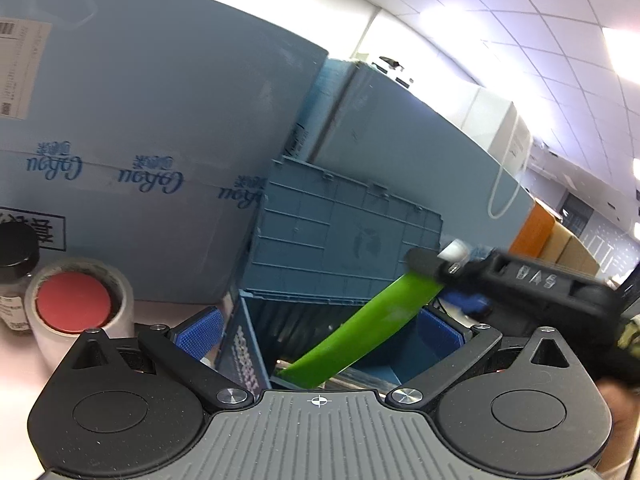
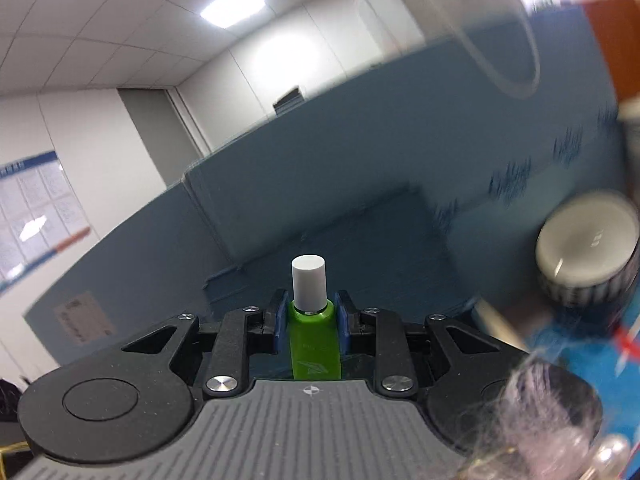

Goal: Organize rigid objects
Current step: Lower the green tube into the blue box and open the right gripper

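Office storeroom: grid ceiling, stacked cartons, plastic crate.

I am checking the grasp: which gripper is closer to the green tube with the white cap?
Right. The right gripper is shut on the green tube near its white cap. The left gripper is open and does not hold it.
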### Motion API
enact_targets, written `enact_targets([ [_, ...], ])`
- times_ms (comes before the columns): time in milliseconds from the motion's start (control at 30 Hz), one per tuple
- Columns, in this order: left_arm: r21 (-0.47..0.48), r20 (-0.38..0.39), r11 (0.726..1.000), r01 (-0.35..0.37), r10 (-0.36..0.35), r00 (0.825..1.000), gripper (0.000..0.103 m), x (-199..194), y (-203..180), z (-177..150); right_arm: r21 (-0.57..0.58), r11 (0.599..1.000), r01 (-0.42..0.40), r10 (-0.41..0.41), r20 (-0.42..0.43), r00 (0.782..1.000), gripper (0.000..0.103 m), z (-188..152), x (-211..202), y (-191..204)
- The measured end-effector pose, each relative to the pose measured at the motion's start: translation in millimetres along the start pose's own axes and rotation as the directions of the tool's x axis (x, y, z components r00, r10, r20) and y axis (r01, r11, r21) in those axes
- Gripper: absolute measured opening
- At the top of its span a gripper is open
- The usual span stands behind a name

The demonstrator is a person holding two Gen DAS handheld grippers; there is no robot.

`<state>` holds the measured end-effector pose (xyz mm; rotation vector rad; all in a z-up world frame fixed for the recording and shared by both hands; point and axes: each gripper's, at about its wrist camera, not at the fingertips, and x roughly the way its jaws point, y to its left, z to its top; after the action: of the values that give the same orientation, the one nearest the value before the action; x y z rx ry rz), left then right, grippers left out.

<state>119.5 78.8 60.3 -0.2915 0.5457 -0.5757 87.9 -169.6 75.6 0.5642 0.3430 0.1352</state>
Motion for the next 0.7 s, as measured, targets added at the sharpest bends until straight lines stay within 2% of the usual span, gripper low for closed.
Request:
enact_targets([
  [100,-0.008,0.003,1.000,0.001,-0.001,1.000,0.103,-0.4,1.4,0.7,0.167,0.981,-0.095,0.107,-0.063,0.992,0.024,-11.0,15.8,-18.5],
  [133,-0.007,0.001,1.000,0.002,-0.002,1.000,0.103,0.1,1.3,0.7,0.198,0.975,-0.101,0.118,-0.076,0.990,0.024,-14.7,19.6,-22.8],
  [267,0.004,-0.006,1.000,0.002,-0.002,1.000,0.103,1.3,-0.3,-0.5,0.182,0.982,-0.041,0.062,-0.112,0.992,0.024,-24.9,27.3,-27.6],
  [500,0.006,-0.009,1.000,-0.001,0.001,1.000,0.103,3.2,-1.6,-1.4,-0.010,0.999,0.053,-0.054,-0.094,0.994,0.026,-35.0,27.4,-16.9],
  [600,0.004,-0.008,1.000,0.017,-0.017,1.000,0.103,3.5,-1.8,-2.2,-0.083,0.991,0.101,-0.107,-0.071,0.992,0.037,-40.1,22.0,-11.8],
  [700,-0.002,-0.012,1.000,0.029,-0.029,0.999,0.103,5.8,-1.8,-2.9,-0.105,0.989,0.100,-0.106,-0.056,0.993,0.047,-40.2,17.2,-17.1],
])
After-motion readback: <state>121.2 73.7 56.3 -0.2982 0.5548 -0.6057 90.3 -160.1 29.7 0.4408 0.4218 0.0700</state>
